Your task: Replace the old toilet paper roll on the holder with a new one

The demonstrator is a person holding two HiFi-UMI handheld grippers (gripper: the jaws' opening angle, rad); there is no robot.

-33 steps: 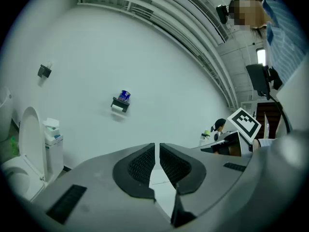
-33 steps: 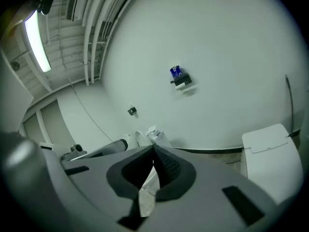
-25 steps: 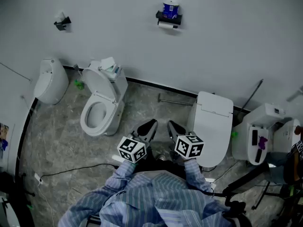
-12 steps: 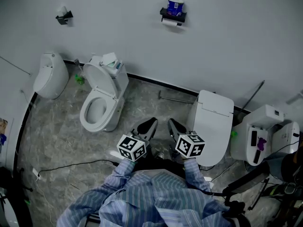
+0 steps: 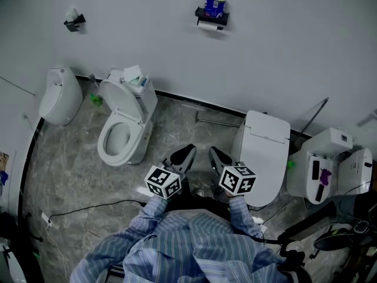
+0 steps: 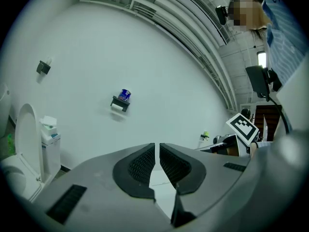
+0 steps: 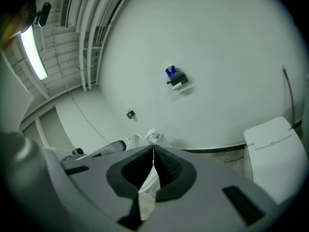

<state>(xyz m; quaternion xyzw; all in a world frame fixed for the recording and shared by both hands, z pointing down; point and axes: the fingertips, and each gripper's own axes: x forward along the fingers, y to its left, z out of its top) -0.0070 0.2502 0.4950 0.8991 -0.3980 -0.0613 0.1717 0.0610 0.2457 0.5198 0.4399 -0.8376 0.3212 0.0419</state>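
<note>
Head view: left gripper (image 5: pixel 187 154) and right gripper (image 5: pixel 212 154) sit side by side at lower centre, marker cubes toward the camera, striped sleeves (image 5: pixel 194 246) behind them at the bottom edge

Left gripper view: jaws pulled in to a thin slit, nothing between them

Right gripper view: jaw tips touch, nothing between them, so both grippers are empty

Toilet paper holder (image 5: pixel 210 19) is a dark bracket on the white wall (image 5: pixel 294 46), top centre of the head view, well apart from both grippers. A white roll (image 5: pixel 207 26) hangs just under it and a blue package (image 5: pixel 213 6) stands on top. Both gripper views show the same bracket small on the wall, above the jaws

A second small dark holder (image 5: pixel 73 22) is at the upper left of the wall

On the grey stone floor (image 5: pixel 76 170): open toilet (image 5: pixel 121 137) left of centre with its lid up, closed toilet (image 5: pixel 265 152) right of centre just beside the right gripper, a white urinal-like unit (image 5: pixel 56 96) at the far left, more white fixtures (image 5: pixel 330 164) at the right edge. A thin dark cable (image 5: pixel 88 208) runs across the floor at lower left
</note>
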